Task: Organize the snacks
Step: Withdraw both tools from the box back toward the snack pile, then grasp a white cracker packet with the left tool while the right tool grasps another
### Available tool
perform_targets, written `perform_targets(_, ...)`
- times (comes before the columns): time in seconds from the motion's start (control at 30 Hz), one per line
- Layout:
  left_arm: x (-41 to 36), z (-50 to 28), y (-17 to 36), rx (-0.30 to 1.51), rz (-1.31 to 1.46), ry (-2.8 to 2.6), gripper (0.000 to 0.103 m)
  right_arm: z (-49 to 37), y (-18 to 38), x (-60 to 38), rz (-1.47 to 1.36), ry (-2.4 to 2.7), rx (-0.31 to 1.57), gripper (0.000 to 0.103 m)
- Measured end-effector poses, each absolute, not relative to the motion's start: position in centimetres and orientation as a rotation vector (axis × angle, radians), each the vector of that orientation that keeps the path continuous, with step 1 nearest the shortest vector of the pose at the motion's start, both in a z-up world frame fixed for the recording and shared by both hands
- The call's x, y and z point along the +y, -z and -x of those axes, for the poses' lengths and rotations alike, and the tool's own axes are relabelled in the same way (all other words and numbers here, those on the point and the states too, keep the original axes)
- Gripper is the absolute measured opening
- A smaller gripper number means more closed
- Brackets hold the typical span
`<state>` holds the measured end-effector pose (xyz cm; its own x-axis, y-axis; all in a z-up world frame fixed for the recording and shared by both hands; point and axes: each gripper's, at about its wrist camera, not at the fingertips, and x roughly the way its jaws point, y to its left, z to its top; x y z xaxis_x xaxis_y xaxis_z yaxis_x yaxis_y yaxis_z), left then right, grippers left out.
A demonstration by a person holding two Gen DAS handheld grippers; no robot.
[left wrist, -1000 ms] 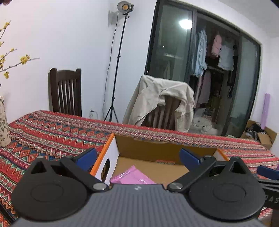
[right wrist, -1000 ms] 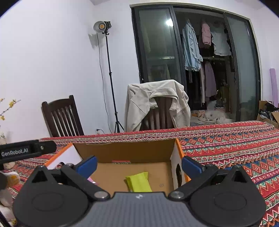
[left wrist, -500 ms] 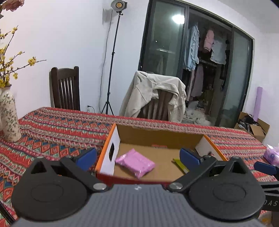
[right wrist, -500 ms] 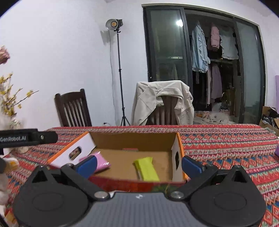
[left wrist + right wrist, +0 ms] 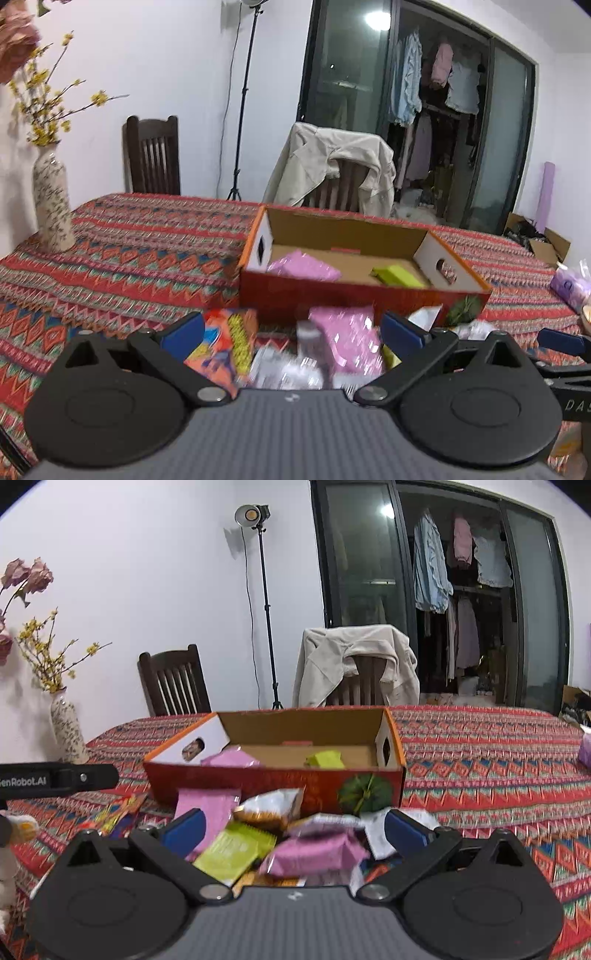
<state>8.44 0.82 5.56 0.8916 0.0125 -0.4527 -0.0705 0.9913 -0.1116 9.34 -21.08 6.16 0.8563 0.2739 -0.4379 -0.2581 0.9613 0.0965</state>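
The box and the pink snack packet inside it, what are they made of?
The box looks like cardboard: plain brown inside, printed red outside, with folded end flaps. The pink packet seems a thin plastic or foil wrapper, slightly shiny and crinkled; blur leaves it uncertain.

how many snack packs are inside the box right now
2: a pink pack at the left end of the cardboard box and a yellow-green pack toward its right end. The front wall could hide more.
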Motion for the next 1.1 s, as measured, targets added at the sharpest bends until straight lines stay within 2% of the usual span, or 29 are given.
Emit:
perform_targets(0.37, 2.8, -5.8, -3.1, 0.541, 0.1, -0.09, 0.103, -6.3, -3.9, -20.4, -0.021, -0.313, 0.512, 0.103)
perform_targets(1.1, 5.8, -4.8, 2.0, 0.71, 0.071, -0.213, 0.103, -5.9, -1.6, -19.7, -0.011, -0.33, 0.577, 0.103)
